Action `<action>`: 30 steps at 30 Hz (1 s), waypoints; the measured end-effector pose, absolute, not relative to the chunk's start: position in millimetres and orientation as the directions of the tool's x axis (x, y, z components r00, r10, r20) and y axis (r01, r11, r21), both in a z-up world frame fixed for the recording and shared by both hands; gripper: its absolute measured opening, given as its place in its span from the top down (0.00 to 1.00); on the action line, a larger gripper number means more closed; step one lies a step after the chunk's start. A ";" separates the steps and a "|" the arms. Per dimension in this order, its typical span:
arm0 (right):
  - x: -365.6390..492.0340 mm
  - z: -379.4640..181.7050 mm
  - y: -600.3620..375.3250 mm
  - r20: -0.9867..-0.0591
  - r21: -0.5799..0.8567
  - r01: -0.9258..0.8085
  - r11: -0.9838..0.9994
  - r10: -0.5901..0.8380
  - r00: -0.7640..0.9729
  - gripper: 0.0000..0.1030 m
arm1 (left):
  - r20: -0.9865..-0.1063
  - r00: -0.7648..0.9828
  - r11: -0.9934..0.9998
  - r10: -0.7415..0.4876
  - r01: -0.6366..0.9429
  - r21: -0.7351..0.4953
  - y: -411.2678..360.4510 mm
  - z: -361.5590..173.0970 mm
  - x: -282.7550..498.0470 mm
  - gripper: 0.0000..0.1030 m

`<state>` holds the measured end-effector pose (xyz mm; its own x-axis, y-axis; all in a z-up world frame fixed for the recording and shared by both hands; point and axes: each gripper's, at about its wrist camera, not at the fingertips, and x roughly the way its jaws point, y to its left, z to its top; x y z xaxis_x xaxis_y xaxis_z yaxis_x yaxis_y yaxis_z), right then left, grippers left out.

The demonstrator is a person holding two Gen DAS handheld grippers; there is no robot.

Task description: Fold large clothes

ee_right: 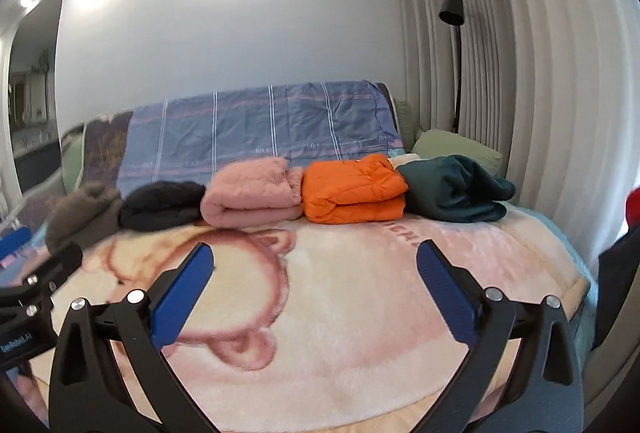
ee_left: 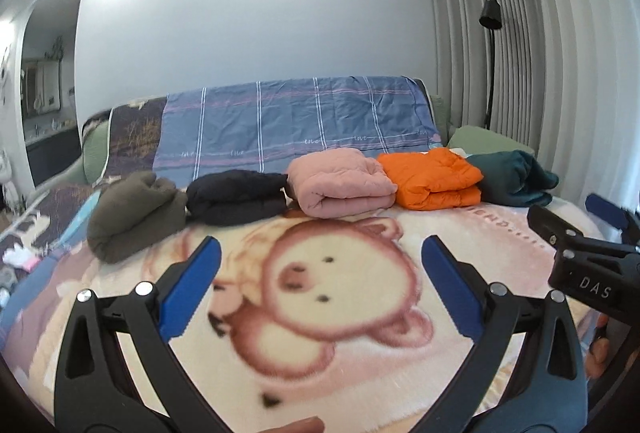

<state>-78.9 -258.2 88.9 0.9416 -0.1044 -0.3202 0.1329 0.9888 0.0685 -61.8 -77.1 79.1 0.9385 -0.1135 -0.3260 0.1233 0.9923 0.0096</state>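
Hovering over the bed, the left gripper (ee_left: 320,247) has its blue-padded fingers (ee_left: 192,287) spread wide with nothing between them, only the plush bear blanket (ee_left: 328,297) showing below. The right gripper (ee_right: 314,253) is just as wide apart and holds nothing; its fingers (ee_right: 446,295) frame bare pink and cream blanket. No earlier picture is given, so how the jaws came to stand so cannot be told.

Five folded clothes lie in a row along the far side of the blanket, in front of the sofa back: an olive-brown bundle (ee_left: 134,215) at the left, then a black one (ee_left: 238,197) touching it, a pink quilted one (ee_left: 340,183), an orange puffer (ee_left: 434,179) and a dark teal one (ee_left: 514,179) at the right. None is touched by either gripper.

Writing: in the left wrist view the body of the right gripper, at the right edge, bears the white letters "DAS" (ee_left: 595,287). In the right wrist view the left gripper's body, at the left edge, carries a label (ee_right: 16,346) that looks like "GenRobot.AI", though it is small and slanted. The blue plaid sheet (ee_left: 292,123) draped over the sofa back repeats the word "love" in small script along a stripe. Pink lettering on the blanket beside the orange puffer is upside down and too blurred to read.
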 end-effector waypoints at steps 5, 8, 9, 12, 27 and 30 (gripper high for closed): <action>-95.3 90.5 -252.6 -0.334 0.052 0.111 0.992 -0.088 0.938 0.01 | -0.341 0.937 0.994 -0.078 0.097 0.040 -76.9 74.0 -80.4 0.02; -101.5 89.7 -248.3 -0.328 0.028 0.118 0.993 -0.102 0.939 0.01 | -0.334 0.941 0.994 -0.044 0.075 0.080 -81.8 71.1 -89.2 0.02; -103.2 89.3 -247.8 -0.328 0.026 0.116 0.993 -0.101 0.939 0.01 | -0.328 0.944 0.994 -0.040 0.072 0.088 -83.0 70.9 -91.9 0.02; -105.3 88.0 -246.6 -0.337 0.029 0.105 0.994 -0.089 0.937 0.01 | -0.317 0.949 0.992 -0.006 0.046 0.119 -86.1 69.5 -97.0 0.02; -87.1 66.2 -246.4 -0.430 0.013 0.102 0.995 -0.087 0.898 0.01 | -0.349 0.937 0.989 0.031 0.022 0.148 -88.6 58.8 -89.4 0.02; -79.7 60.8 -246.6 -0.480 0.010 0.095 0.995 -0.079 0.874 0.01 | -0.380 0.924 0.991 0.030 0.024 0.135 -86.3 54.7 -82.2 0.02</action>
<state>-79.7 -246.6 60.8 0.8738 -0.0789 -0.4799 0.0953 0.9954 0.0100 -82.2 -86.3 54.7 0.9244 0.0296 -0.3803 0.0238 0.9905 0.1351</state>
